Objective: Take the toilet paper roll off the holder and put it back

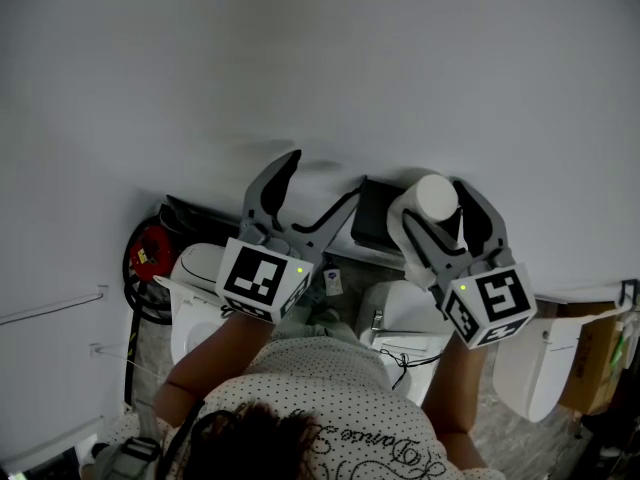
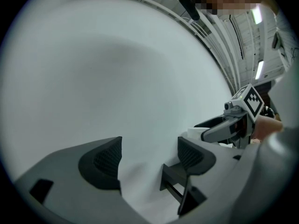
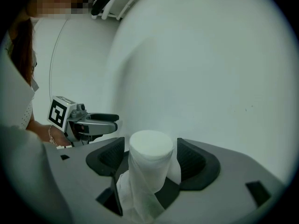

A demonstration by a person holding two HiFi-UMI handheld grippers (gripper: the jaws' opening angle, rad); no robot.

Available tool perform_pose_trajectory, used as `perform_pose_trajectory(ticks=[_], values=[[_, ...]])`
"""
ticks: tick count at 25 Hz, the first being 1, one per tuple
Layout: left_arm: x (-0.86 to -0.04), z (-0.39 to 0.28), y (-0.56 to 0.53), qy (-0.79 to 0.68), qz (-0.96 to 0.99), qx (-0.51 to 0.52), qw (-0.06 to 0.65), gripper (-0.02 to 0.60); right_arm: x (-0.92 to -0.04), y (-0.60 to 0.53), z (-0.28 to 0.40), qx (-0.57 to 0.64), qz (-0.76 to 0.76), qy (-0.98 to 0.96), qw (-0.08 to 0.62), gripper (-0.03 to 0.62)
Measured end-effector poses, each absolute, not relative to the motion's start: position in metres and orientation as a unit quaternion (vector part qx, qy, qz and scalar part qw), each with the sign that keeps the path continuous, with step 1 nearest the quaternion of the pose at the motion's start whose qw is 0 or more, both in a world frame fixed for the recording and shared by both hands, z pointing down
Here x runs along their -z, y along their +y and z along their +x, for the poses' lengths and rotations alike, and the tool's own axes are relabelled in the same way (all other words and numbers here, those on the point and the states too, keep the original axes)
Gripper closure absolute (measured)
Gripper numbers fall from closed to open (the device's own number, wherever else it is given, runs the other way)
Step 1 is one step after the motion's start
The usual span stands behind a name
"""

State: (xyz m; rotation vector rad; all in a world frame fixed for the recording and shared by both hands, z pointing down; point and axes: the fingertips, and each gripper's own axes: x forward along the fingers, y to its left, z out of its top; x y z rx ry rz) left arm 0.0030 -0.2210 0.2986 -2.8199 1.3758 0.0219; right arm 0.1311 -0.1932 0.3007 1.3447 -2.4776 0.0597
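A slim white toilet paper roll (image 1: 436, 200) (image 3: 149, 162) stands lengthwise between the jaws of my right gripper (image 1: 437, 210) (image 3: 150, 158). A loose tail of paper hangs down its side. A narrow gap shows on each side between the roll and the ribbed pads (image 3: 191, 160), so the jaws are open around it. Its lower end is hidden deep between the jaws. The black holder (image 1: 375, 218) is on the white wall just left of the roll. My left gripper (image 1: 318, 183) (image 2: 149, 160) is open and empty, left of the holder, pointing at the bare wall.
Below are a white toilet (image 1: 405, 313), a second white fixture (image 1: 195, 268) on the left, and a red object with black hose (image 1: 148, 253). A white tank (image 1: 540, 363) and a cardboard box (image 1: 592, 358) are on the right. The person's dotted shirt (image 1: 330, 398) fills the bottom.
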Motion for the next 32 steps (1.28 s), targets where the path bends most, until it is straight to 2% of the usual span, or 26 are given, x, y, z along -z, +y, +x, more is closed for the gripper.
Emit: perform_pose_trajectory(ticks=[9, 16, 21, 25, 28, 32], values=[[-0.288, -0.002, -0.22, 0.448, -0.894, -0.019, 0.01, 0.224, -0.263, -0.184, 0.136, 0.01, 0.481, -0.872, 0.085, 0.263], [-0.283, -0.006, -0.217, 0.452, -0.891, -0.028, 0.014, 0.237, -0.251, -0.17, 0.145, 0.022, 0.507, -0.862, 0.013, 0.387], [-0.283, -0.004, -0.211, 0.445, -0.895, -0.032, 0.017, 0.337, -0.253, -0.163, 0.152, 0.039, 0.529, -0.848, 0.009, 0.485], [-0.284, -0.005, -0.206, 0.445, -0.895, -0.035, 0.021, 0.496, -0.258, -0.157, 0.152, 0.045, 0.539, -0.841, 0.012, 0.543], [-0.283, -0.005, -0.205, 0.446, -0.894, -0.036, 0.025, 0.539, -0.262, -0.155, 0.153, 0.044, 0.542, -0.839, 0.013, 0.58], [-0.286, -0.004, -0.201, 0.442, -0.896, -0.033, 0.027, 0.562, -0.267, -0.15, 0.153, 0.039, 0.546, -0.837, 0.012, 0.58]])
